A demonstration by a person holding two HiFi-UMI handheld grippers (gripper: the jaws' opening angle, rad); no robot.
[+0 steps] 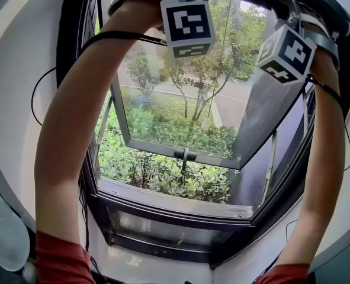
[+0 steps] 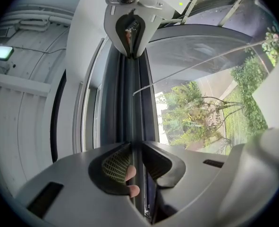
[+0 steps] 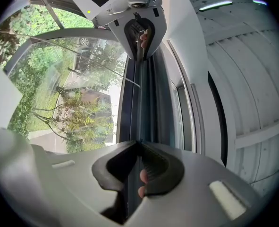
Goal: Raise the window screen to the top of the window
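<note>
Head view, left side: bare left forearm [image 1: 74, 129] reaching up past the window frame [image 1: 163, 235] toward the picture's top edge. At upper centre, the marker cube [image 1: 188, 25] of the left gripper [image 2: 132, 144]. Between the two arms, a glass sash [image 1: 180, 152] standing open outward, with shrubs [image 1: 163, 176] below it outside. At upper right, the marker cube [image 1: 287, 53] of the right gripper [image 3: 138, 144], then the right forearm [image 1: 326, 158] down the right edge.

Left gripper view: fingers pinching the thin dark bar of the window screen [image 2: 130, 103] at bottom centre. From there, the bar straight up the picture to the other gripper, clamped on it at the top. Pale wall at left, trees at right.

Right gripper view: much the same, mirrored. Fingers closed on that bar at bottom centre, greenery at left, pale wall at right.

Window screen up by the top of the window in the head view, hidden there behind arms and cubes.
</note>
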